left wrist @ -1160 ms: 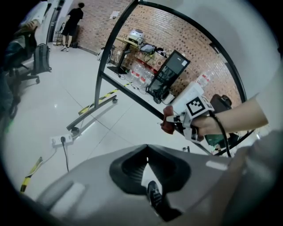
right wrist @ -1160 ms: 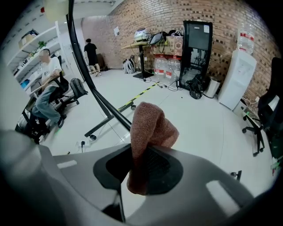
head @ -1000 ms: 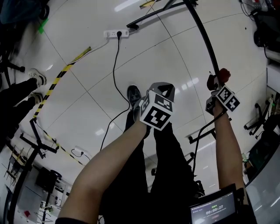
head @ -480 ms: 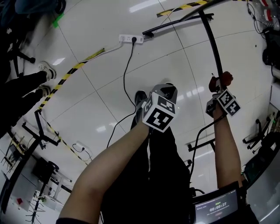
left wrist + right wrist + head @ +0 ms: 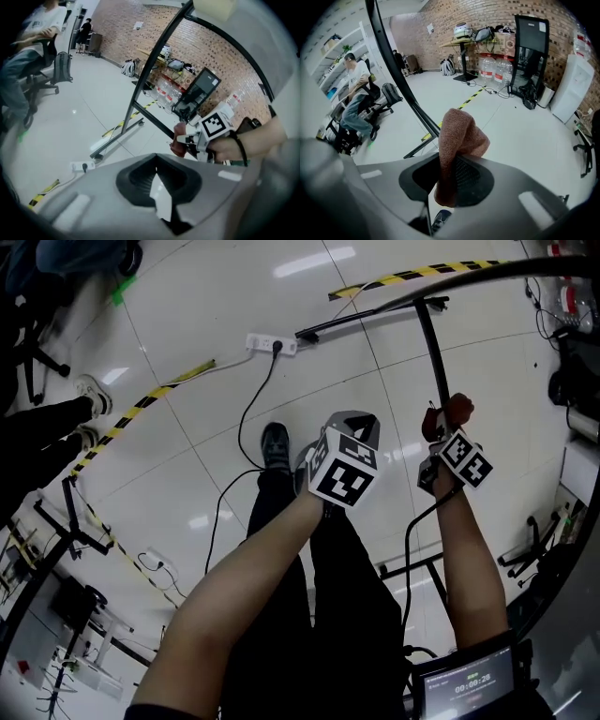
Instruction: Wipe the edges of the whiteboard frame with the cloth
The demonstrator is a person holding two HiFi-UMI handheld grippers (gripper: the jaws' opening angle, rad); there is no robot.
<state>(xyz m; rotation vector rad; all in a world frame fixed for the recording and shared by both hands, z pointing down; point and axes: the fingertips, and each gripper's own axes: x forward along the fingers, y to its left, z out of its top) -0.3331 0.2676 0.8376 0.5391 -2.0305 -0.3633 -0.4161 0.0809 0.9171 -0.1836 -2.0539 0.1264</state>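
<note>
My right gripper [image 5: 439,425] is shut on a reddish-brown cloth [image 5: 451,412], which bulges out above the jaws [image 5: 459,136]. The cloth rests against a slanted black bar of the whiteboard frame [image 5: 431,348]. The right gripper view shows that bar [image 5: 396,77] running down behind the cloth. My left gripper [image 5: 354,425] hangs a little to the left of the right one, shut with nothing between its jaws [image 5: 157,169]. Its own view shows the right gripper [image 5: 187,142] with the cloth [image 5: 179,140] on the frame bar [image 5: 154,65].
A power strip [image 5: 272,343] and its black cable [image 5: 246,413] lie on the white tiled floor, beside yellow-black tape [image 5: 141,404]. The stand's foot bar [image 5: 370,317] lies ahead. Someone's shoes [image 5: 89,390] show at left; a seated person [image 5: 354,105] and water bottles [image 5: 494,70] are farther off.
Both hands have shifted sideways together, the cloth staying on the black bar. The power strip and foot bar now sit lower in the head view. Neither gripper's jaws have changed.
</note>
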